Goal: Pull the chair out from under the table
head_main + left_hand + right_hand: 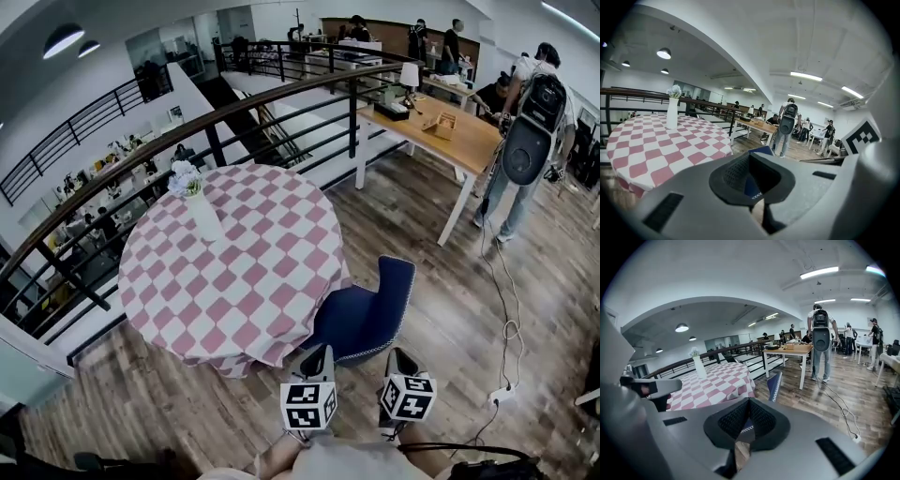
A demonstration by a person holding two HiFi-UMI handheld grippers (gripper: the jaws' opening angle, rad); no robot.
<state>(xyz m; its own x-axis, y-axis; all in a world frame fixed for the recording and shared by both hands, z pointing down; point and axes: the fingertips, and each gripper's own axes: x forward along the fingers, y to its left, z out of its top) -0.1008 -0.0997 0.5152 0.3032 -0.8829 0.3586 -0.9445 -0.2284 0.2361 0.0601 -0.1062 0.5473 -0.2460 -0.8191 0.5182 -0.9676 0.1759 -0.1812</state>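
A blue chair (370,314) with white trim stands tucked against the near right side of a round table (234,281) covered in a pink-and-white checked cloth. My left gripper (319,354) and right gripper (401,356) are side by side just short of the chair's back, apart from it, both shut with nothing held. In the left gripper view the chair's top (761,150) shows just over the closed left gripper (752,187). The right gripper view has the chair (774,384) ahead of the shut right gripper (747,426), beside the table (717,380).
A white vase with flowers (203,217) stands on the table's far side. A dark railing (281,103) curves behind the table. To the right are a wooden desk (450,131), a person with a backpack (530,141), and a cable (508,328) trailing across the wood floor.
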